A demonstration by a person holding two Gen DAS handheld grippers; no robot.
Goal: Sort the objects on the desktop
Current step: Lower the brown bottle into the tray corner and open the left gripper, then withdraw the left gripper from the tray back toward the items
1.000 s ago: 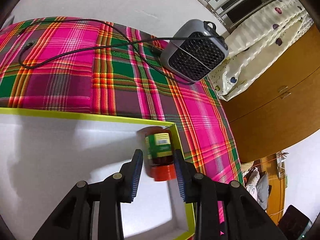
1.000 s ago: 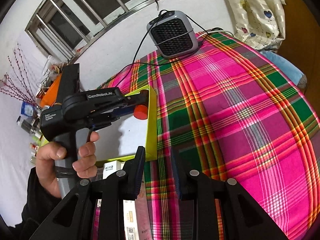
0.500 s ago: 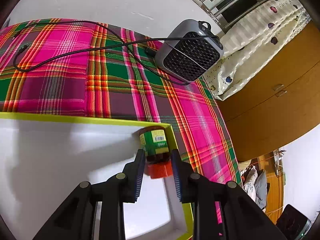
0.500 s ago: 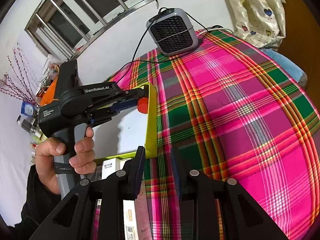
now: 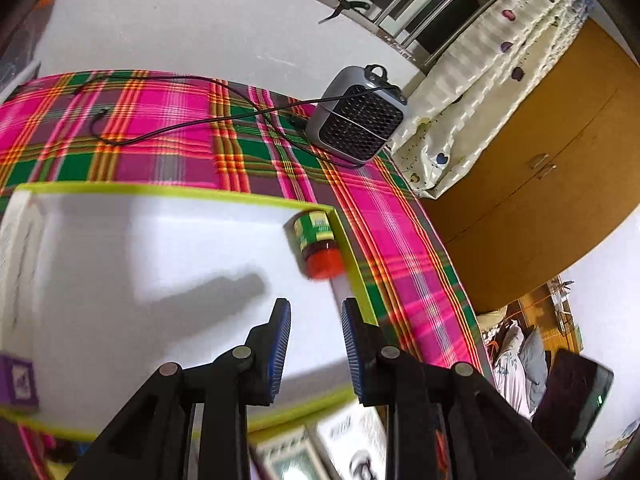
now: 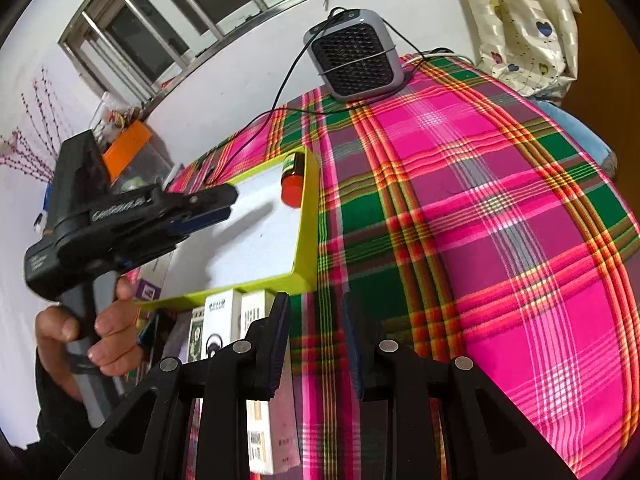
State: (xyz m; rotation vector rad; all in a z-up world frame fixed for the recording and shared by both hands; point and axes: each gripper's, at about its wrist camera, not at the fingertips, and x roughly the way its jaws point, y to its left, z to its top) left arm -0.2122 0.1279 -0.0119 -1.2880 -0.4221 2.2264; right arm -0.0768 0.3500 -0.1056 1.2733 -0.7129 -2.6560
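Red-capped bottle (image 5: 317, 246) lies in the lime tray's (image 5: 256, 199) far corner; both the left hand-held gripper (image 5: 314, 322) and the right hand-held gripper (image 6: 314, 316) stand narrowly apart, empty.

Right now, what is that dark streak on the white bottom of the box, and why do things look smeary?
Left wrist view: the streak is the left gripper's shadow on the tray; the lower edges are motion-blurred.
Right wrist view: the same shadow points toward the small bottle; the fisheye bulges the plaid cloth.

Home bedroom: wardrobe (image 5: 532, 184), curtain (image 5: 492, 60), heater (image 5: 360, 120).
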